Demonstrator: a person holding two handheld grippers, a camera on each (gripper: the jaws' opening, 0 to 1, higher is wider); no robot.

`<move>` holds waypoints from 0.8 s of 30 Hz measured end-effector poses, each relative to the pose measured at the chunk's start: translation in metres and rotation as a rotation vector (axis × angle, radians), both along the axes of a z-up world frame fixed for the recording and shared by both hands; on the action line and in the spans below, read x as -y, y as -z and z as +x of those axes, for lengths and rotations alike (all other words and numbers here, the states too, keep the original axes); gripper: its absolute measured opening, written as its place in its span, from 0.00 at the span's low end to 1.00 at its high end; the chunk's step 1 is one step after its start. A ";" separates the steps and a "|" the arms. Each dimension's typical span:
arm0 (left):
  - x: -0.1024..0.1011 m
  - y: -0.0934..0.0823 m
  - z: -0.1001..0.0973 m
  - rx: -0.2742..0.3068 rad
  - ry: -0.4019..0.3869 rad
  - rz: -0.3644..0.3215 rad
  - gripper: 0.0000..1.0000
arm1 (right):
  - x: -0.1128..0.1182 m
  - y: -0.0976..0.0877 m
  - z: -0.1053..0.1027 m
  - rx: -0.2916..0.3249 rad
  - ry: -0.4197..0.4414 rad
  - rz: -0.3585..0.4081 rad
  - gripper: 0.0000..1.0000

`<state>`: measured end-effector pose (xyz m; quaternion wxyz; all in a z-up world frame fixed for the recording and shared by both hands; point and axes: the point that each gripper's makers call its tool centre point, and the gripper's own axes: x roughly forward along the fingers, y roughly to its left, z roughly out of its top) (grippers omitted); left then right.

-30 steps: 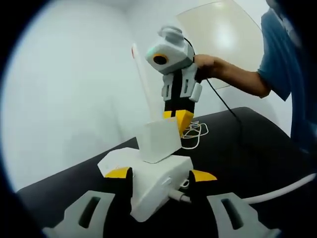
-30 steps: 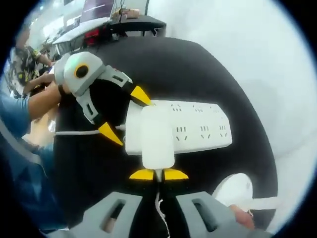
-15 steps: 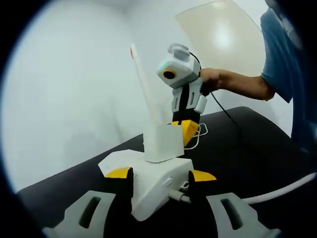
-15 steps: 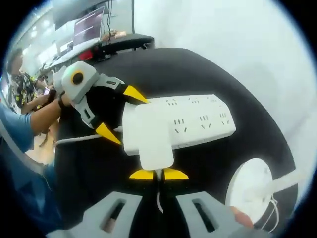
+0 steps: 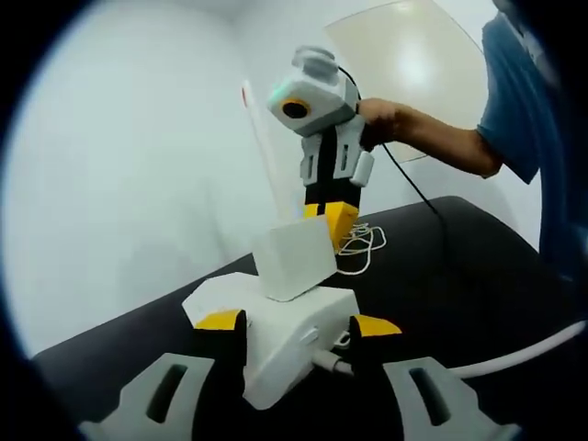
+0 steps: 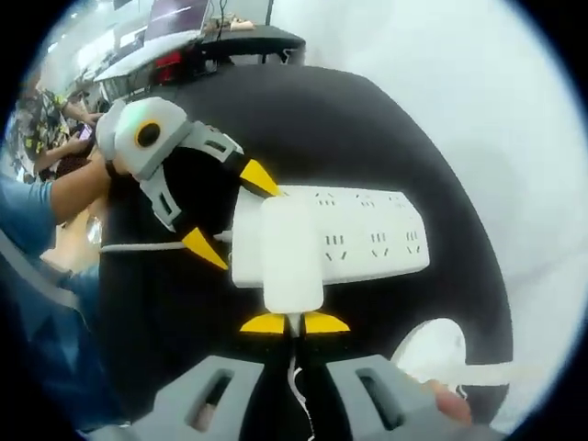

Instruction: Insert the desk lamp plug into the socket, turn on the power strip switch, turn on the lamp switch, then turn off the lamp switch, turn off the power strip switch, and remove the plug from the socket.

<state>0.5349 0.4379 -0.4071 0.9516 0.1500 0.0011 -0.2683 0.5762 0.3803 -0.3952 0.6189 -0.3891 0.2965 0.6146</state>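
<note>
White plastic multi-socket power strip (image 6: pixel 354 241): lies flat on the black counter (image 6: pixel 367 129).

White block-shaped lamp plug adapter (image 6: pixel 291 253): seated on the strip's end nearest the left gripper.

Right gripper (image 6: pixel 294 323): yellow-tipped fingers narrowed onto the adapter's thin white cord (image 6: pixel 296 367), just behind the adapter.

Left gripper (image 5: pixel 296 323): yellow-tipped fingers spread wide, bracketing the strip's end on both sides.

White round lamp base (image 6: pixel 432 349): on the counter, beside the strip's long edge.
</note>
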 end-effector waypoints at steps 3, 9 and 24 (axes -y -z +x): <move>0.002 0.000 -0.001 0.002 0.003 0.001 0.41 | 0.002 0.009 -0.004 -0.062 0.041 0.074 0.05; 0.003 -0.002 -0.002 0.010 0.008 0.001 0.41 | 0.006 0.019 -0.006 -0.142 0.079 0.141 0.05; -0.005 0.000 0.000 0.002 -0.010 0.001 0.42 | -0.009 -0.017 -0.007 0.076 -0.025 -0.175 0.05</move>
